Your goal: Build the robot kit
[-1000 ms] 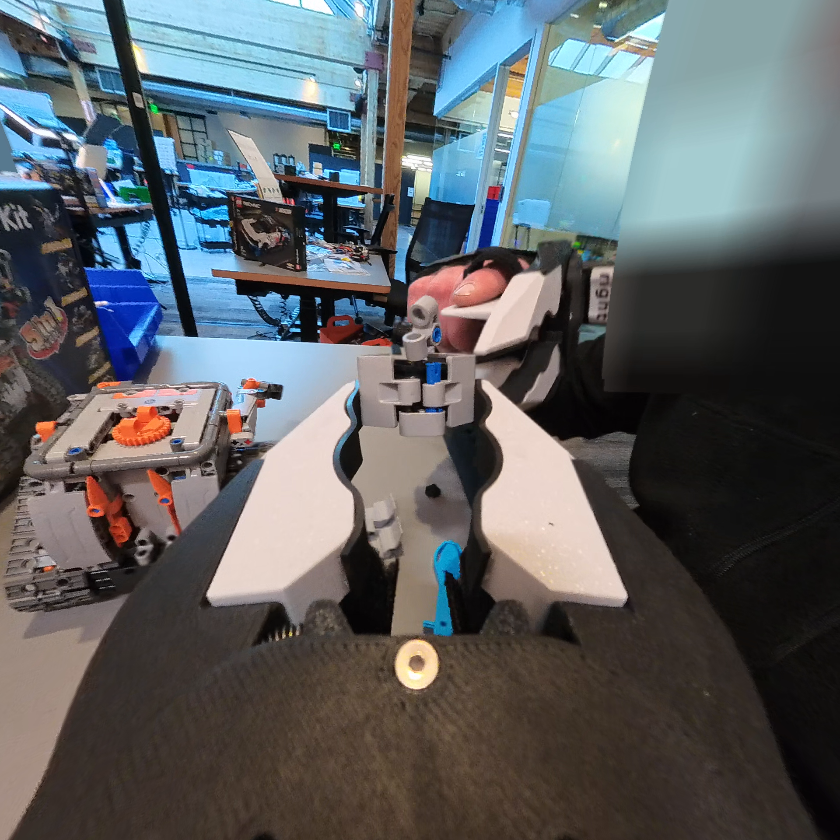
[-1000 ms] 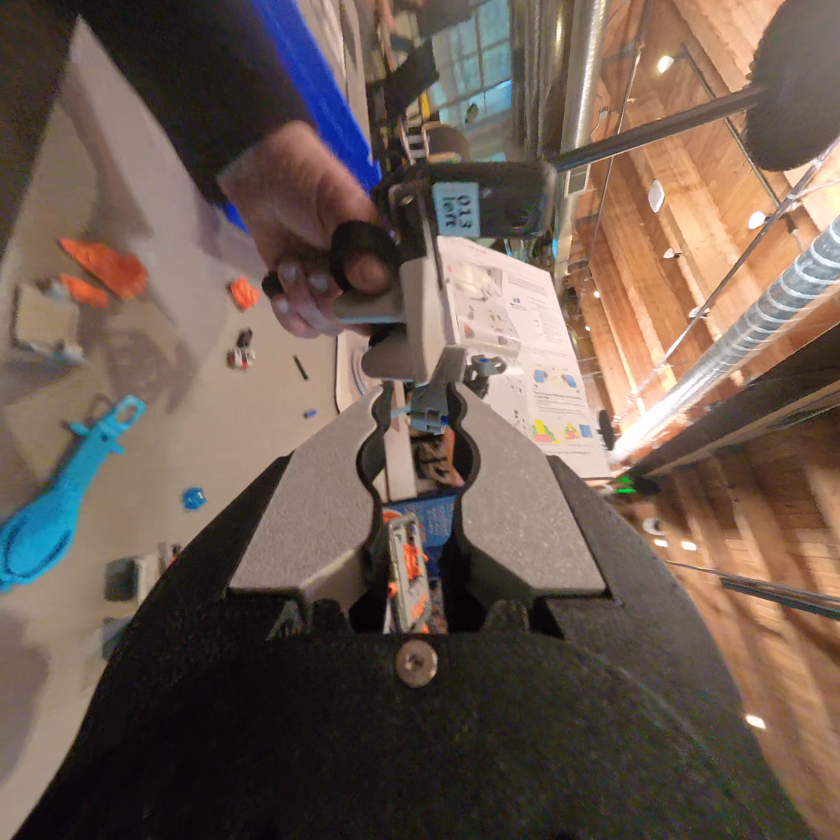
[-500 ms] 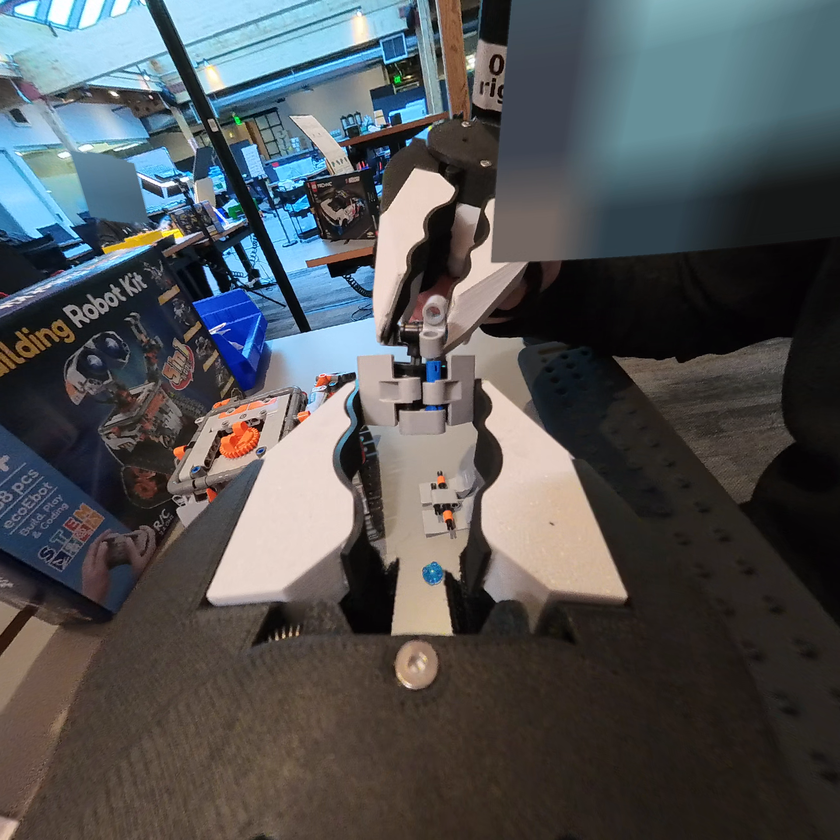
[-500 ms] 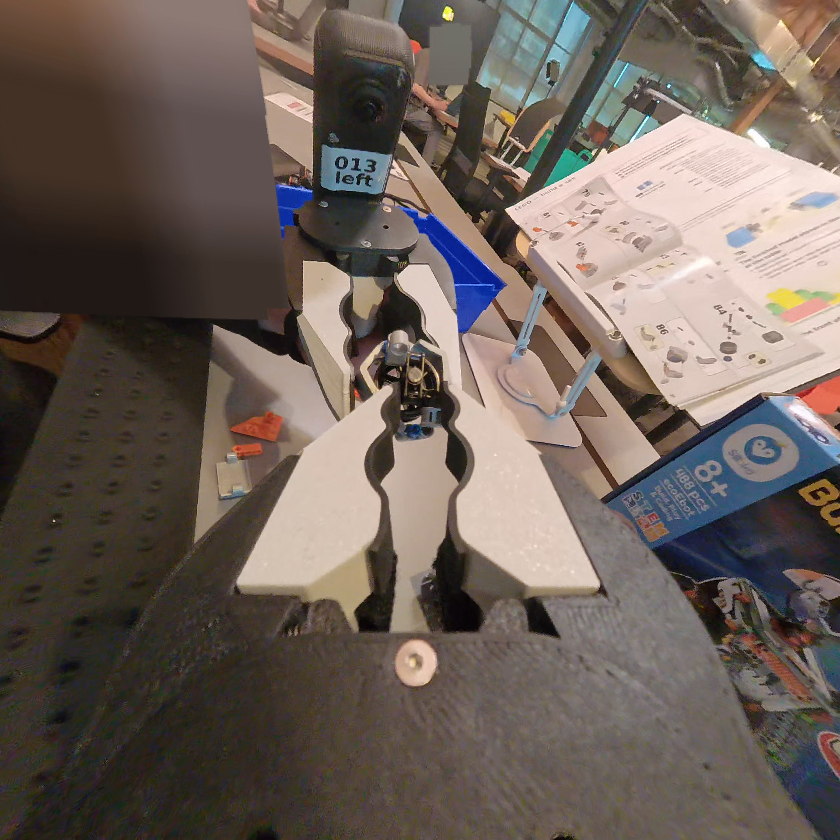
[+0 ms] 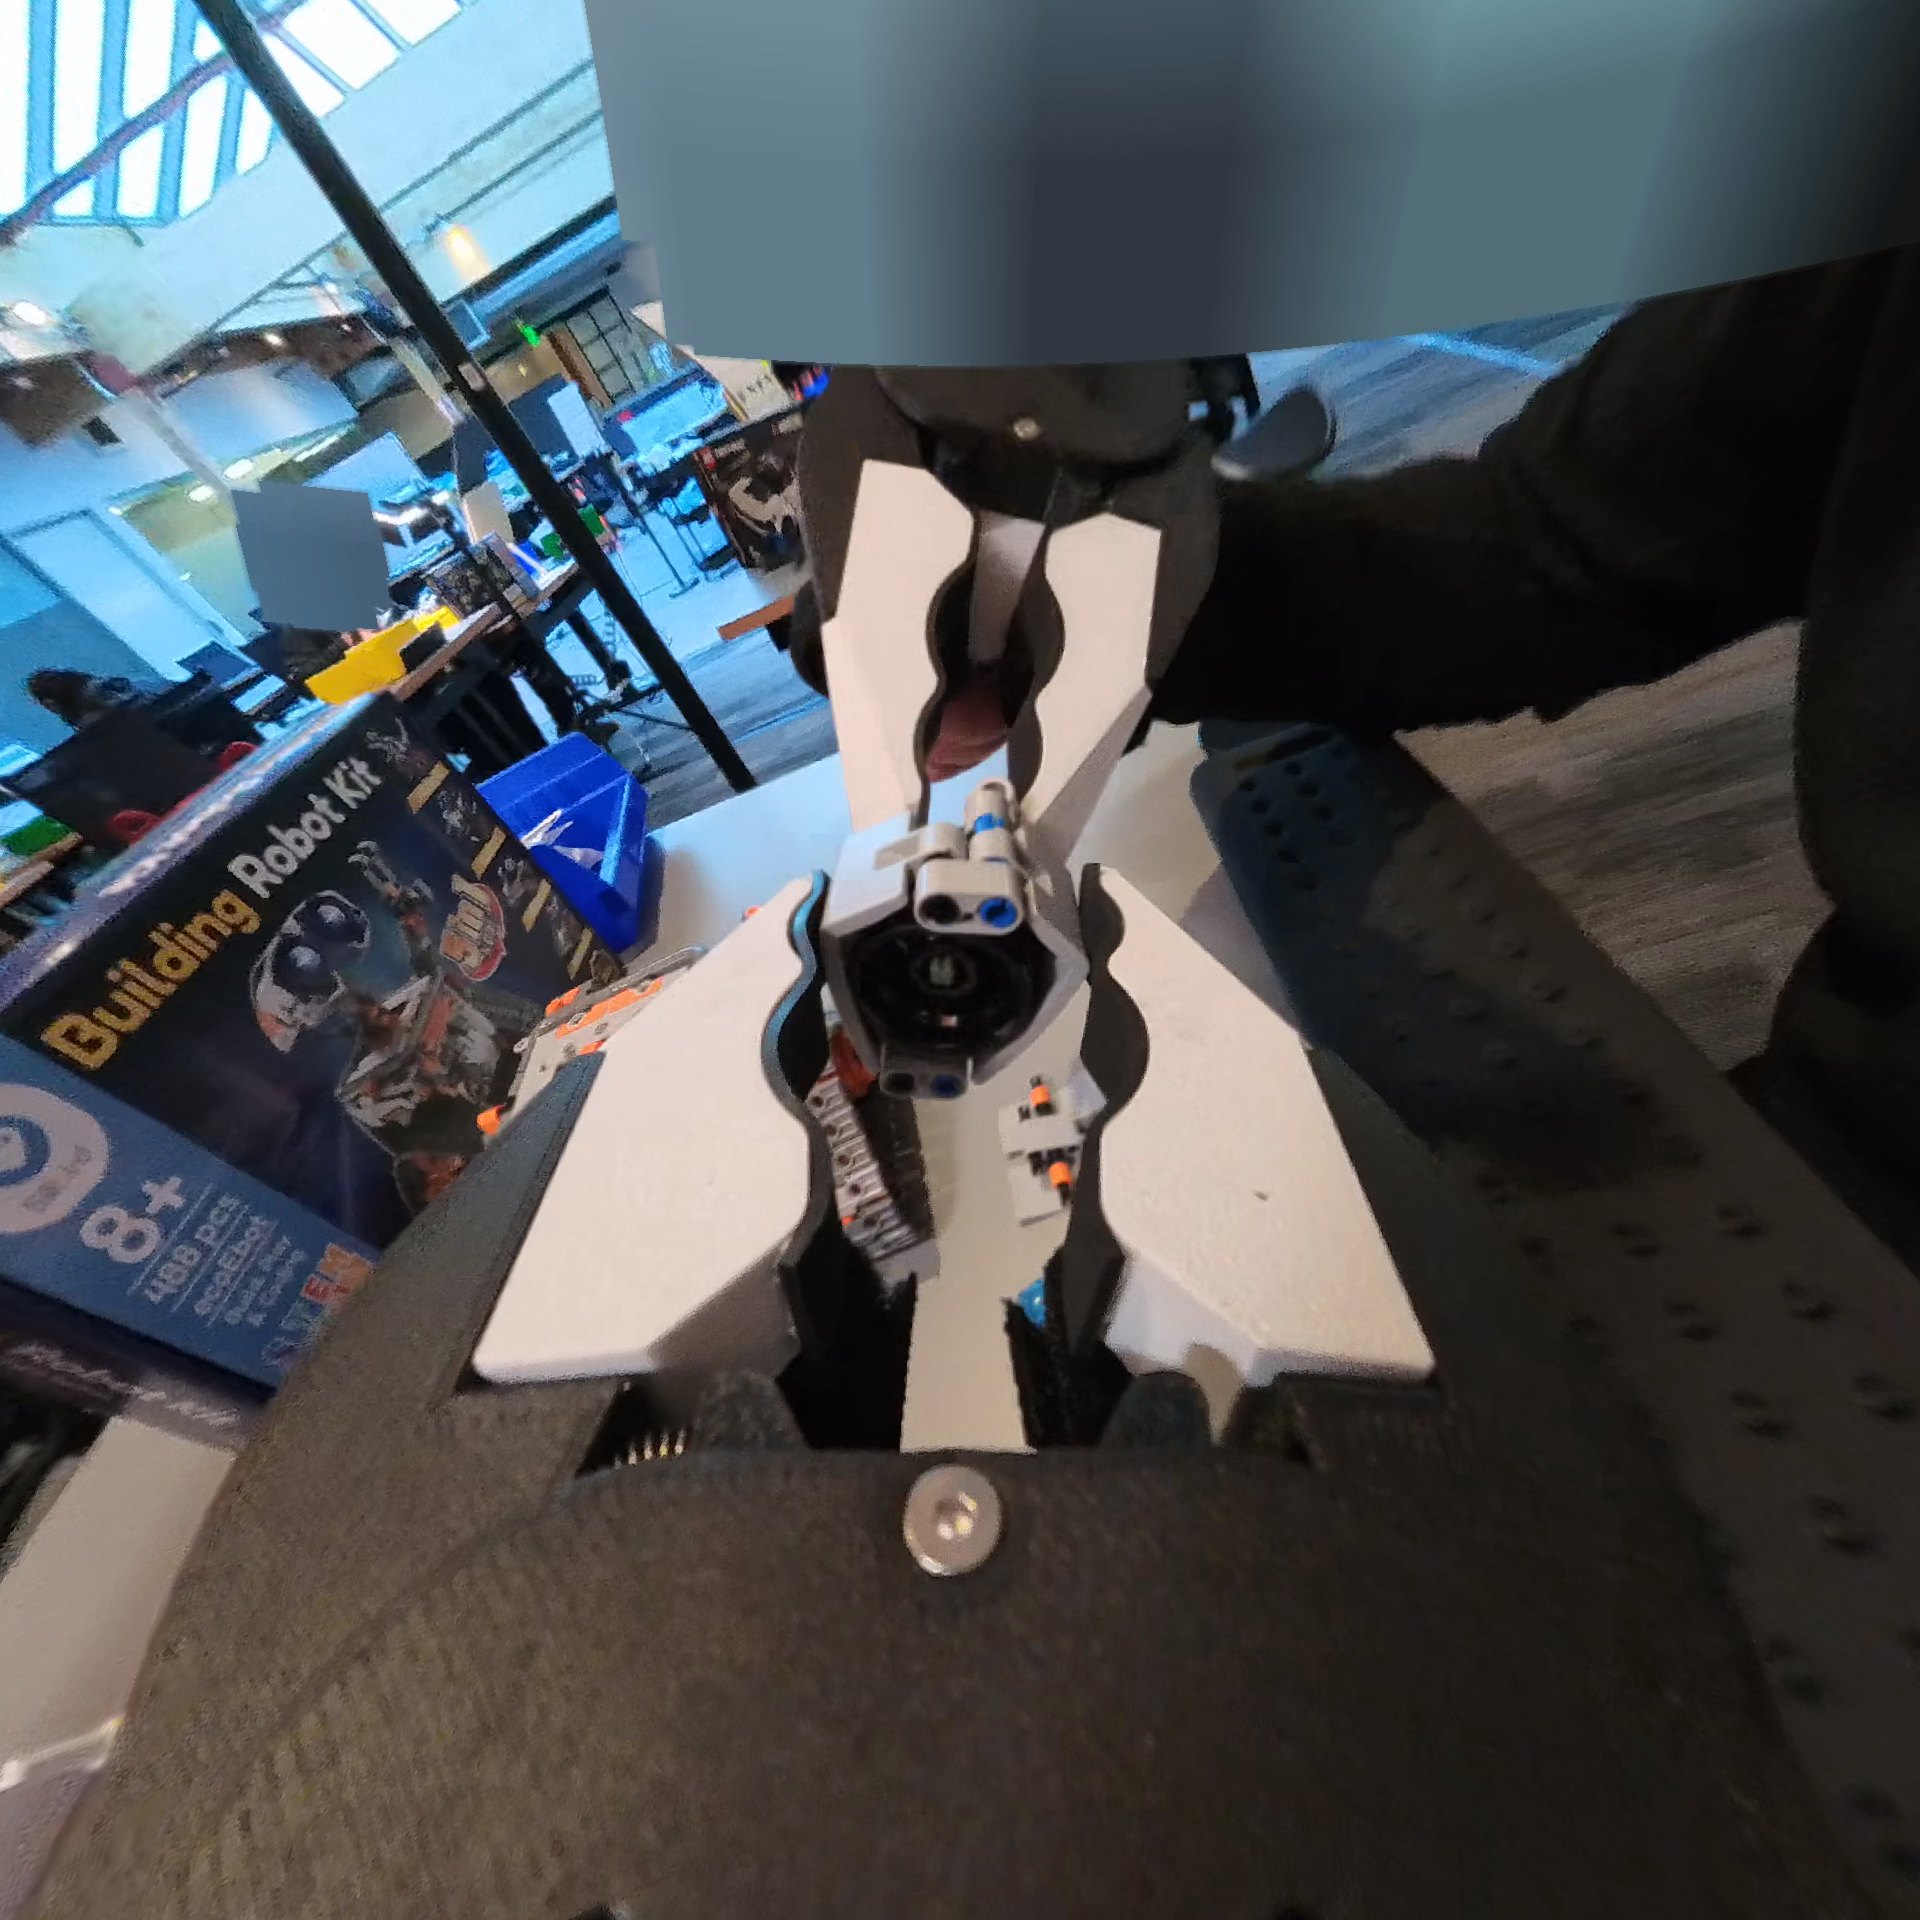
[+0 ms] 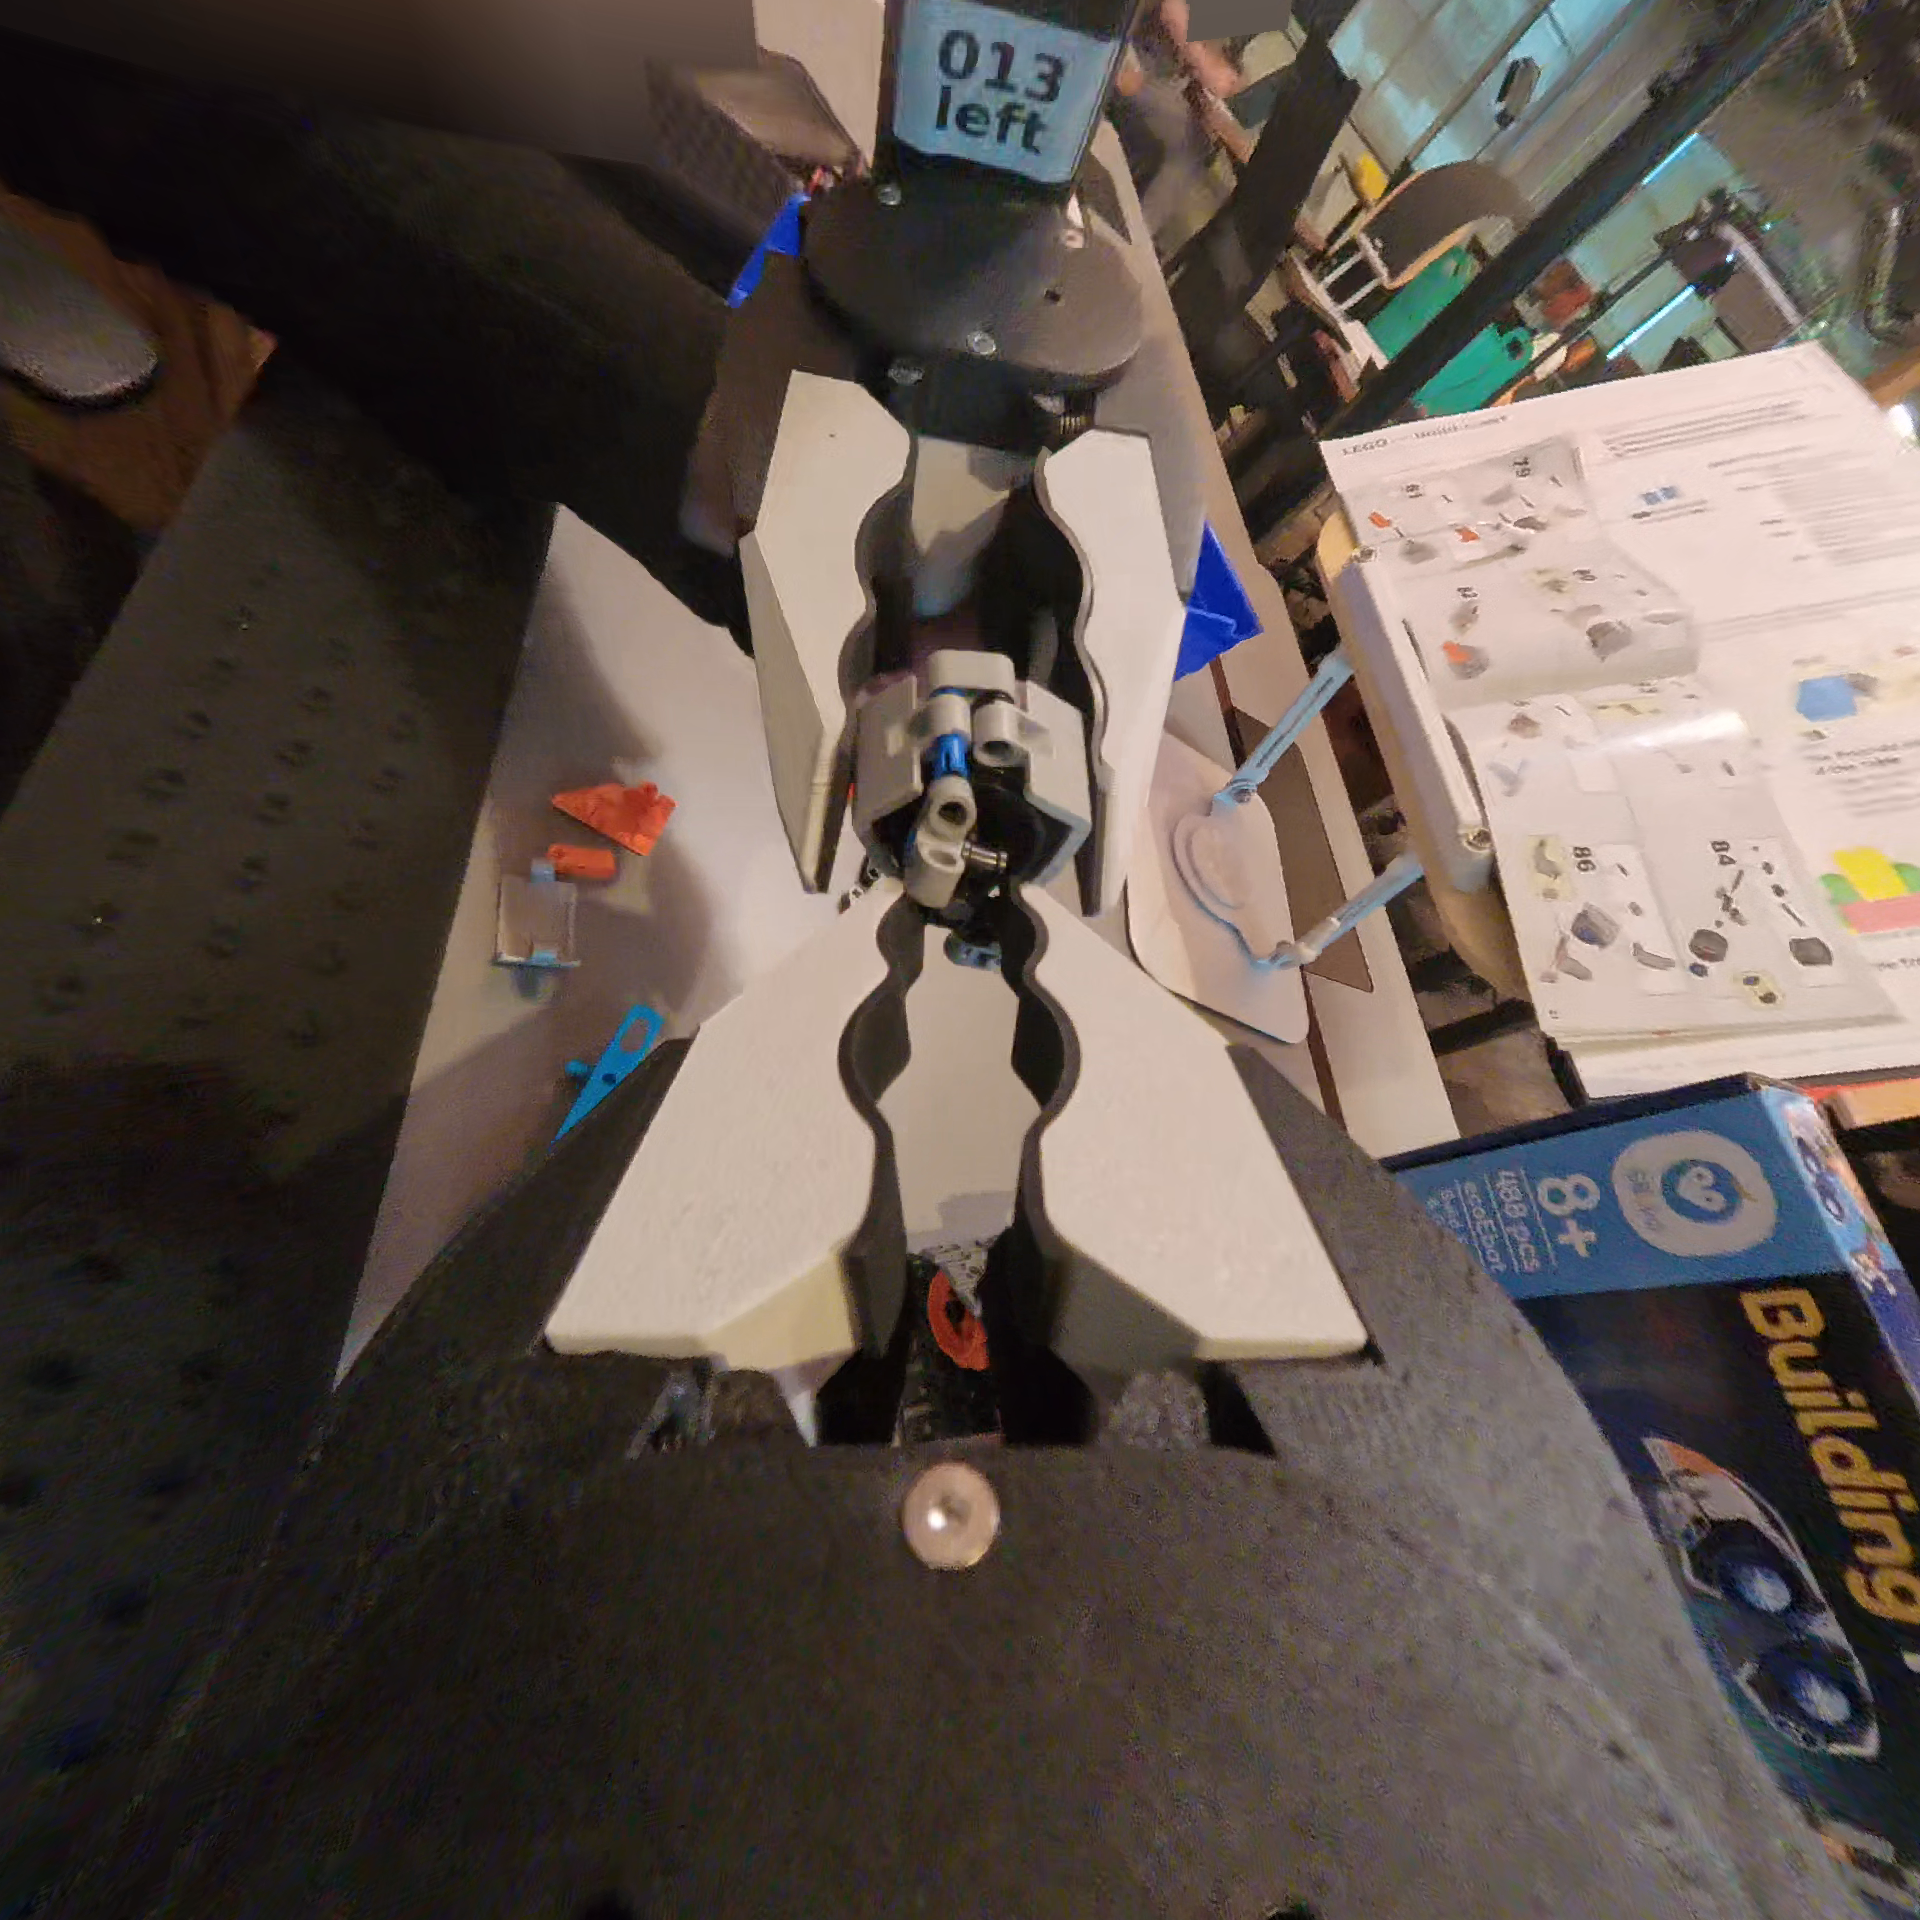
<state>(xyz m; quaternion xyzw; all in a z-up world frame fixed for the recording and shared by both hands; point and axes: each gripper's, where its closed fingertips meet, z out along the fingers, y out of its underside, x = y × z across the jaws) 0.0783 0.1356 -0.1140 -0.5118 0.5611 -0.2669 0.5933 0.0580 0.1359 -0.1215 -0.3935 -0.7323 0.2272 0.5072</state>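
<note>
Grey block point(image 5: 940, 961), a brick-built housing with a black round hollow and blue pins, clamped between the left tongs point(image 5: 951, 971) at their tips, held up above the desk point(image 5: 748, 842); seen from the right wrist view as the same block point(image 6: 971, 774) gripped at 12 o'clock by the left tongs point(image 6: 966, 769); a small grey link point(image 6: 943, 836) jutting from its near face toward the right tongs point(image 6: 961, 920); right tongs nearly together, tips narrowly apart, right at the link and a black pin beside it, whether gripping either cannot be told; in the left wrist view the right tongs point(image 5: 971, 821) coming down from 12 o'clock onto the top of the block, touching or just short of its grey-and-blue connector; kit box point(image 5: 239, 997) at 9 o'clock of the left tongs, blue bin point(image 5: 582, 821) behind it at 10 o'clock; a grey-orange model point(image 5: 582, 1029) partly hidden by the left finger; small grey piece with orange pins point(image 5: 1044, 1153) on the desk under the block; in the right wrist view, open booklet point(image 6: 1662, 748) on a stand at 2 o'clock, orange pieces point(image 6: 613, 816) and a blue tool point(image 6: 608, 1065) on the desk at 9 o'clock, kit box point(image 6: 1714, 1299) at 4 o'clock.
</note>
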